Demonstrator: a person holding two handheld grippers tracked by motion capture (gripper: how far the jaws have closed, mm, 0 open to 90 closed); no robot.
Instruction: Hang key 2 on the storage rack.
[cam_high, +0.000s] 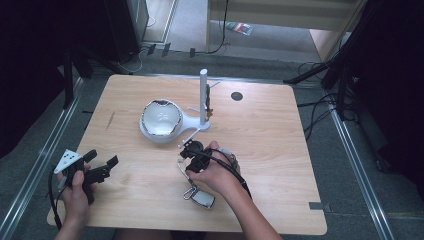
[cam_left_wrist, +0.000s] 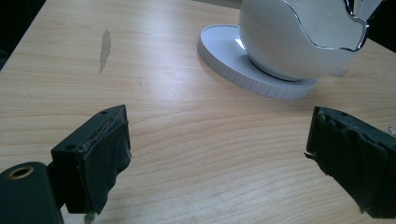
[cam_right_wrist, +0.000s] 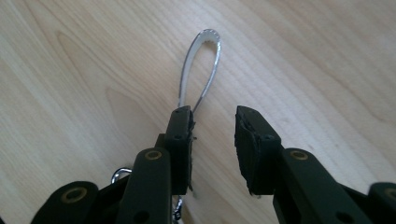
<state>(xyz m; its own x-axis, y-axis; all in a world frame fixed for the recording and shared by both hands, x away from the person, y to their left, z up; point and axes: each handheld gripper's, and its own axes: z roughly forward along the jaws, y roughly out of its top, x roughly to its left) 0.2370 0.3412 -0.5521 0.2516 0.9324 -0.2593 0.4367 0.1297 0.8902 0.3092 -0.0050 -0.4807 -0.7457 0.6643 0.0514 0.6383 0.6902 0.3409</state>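
Note:
A thin silver loop (cam_right_wrist: 201, 60) lies flat on the wooden table (cam_high: 270, 150); its near end runs under the tip of my right gripper's left jaw. In the high view the silver loop (cam_high: 180, 168) leads through a clasp to a dark, chrome-edged key fob (cam_high: 203, 199) by the hand. My right gripper (cam_right_wrist: 212, 116) stands open over the loop, with a narrow gap and nothing pinched; it is seen mid-table as the right gripper (cam_high: 187, 153). My left gripper (cam_high: 103, 167) rests at the table's left front, its jaws wide apart in its own view (cam_left_wrist: 215, 140) and empty.
A white bowl with a chrome rim (cam_high: 161, 119) sits on a white base (cam_left_wrist: 243, 77) joined to an upright white post (cam_high: 203, 95) with side pegs; a small brown item (cam_high: 209, 106) hangs there. A black round disc (cam_high: 236, 96) lies at the back right.

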